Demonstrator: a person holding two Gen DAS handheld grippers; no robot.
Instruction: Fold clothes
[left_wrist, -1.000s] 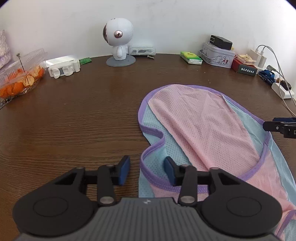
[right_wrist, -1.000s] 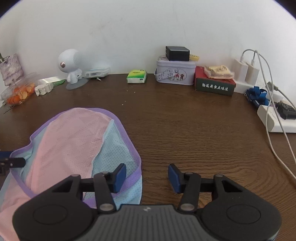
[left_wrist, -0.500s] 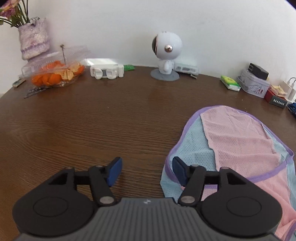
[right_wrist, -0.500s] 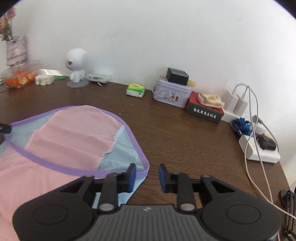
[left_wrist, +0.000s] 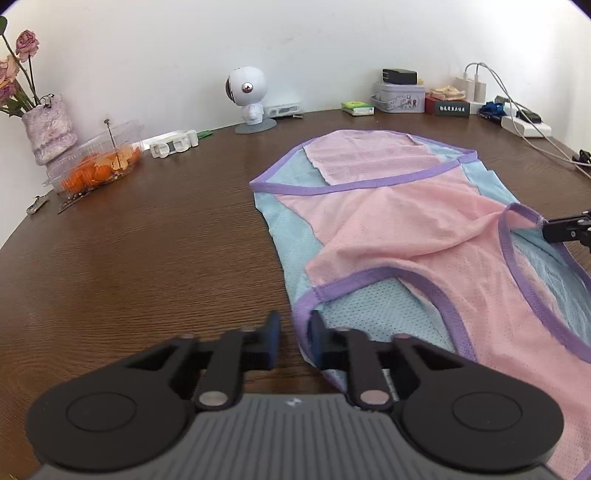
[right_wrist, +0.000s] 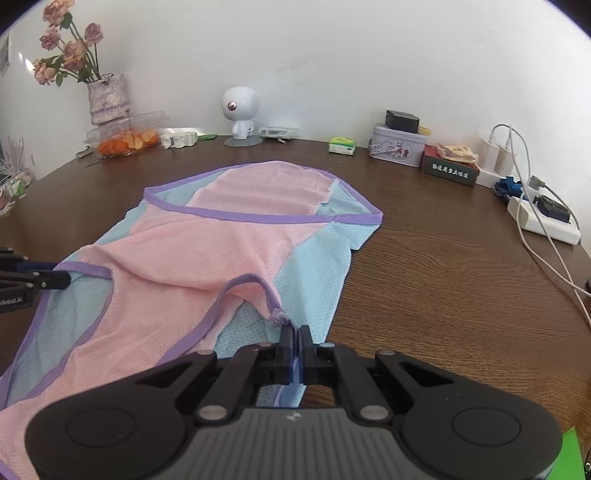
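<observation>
A pink and light-blue mesh garment with purple trim (left_wrist: 406, 229) lies spread on the brown wooden table (left_wrist: 147, 240); it also shows in the right wrist view (right_wrist: 207, 251). My left gripper (left_wrist: 293, 334) has a narrow gap between its jaws, straddling the garment's purple left edge, and does not clamp it. My right gripper (right_wrist: 294, 341) is shut on the garment's purple-trimmed strap end and lifts it a little. Its tip shows in the left wrist view (left_wrist: 565, 230).
Along the back edge stand a white robot figurine (left_wrist: 247, 96), a vase of dried roses (right_wrist: 105, 96), a clear box of orange peels (left_wrist: 98, 166), a tin box (right_wrist: 399, 146), a dark box (right_wrist: 450, 171) and a power strip with cables (right_wrist: 543, 218).
Both grippers pulled back toward the garment's near end. The right gripper closed on the strap end and raised it. The left gripper's jaws narrowed around the garment's left edge.
</observation>
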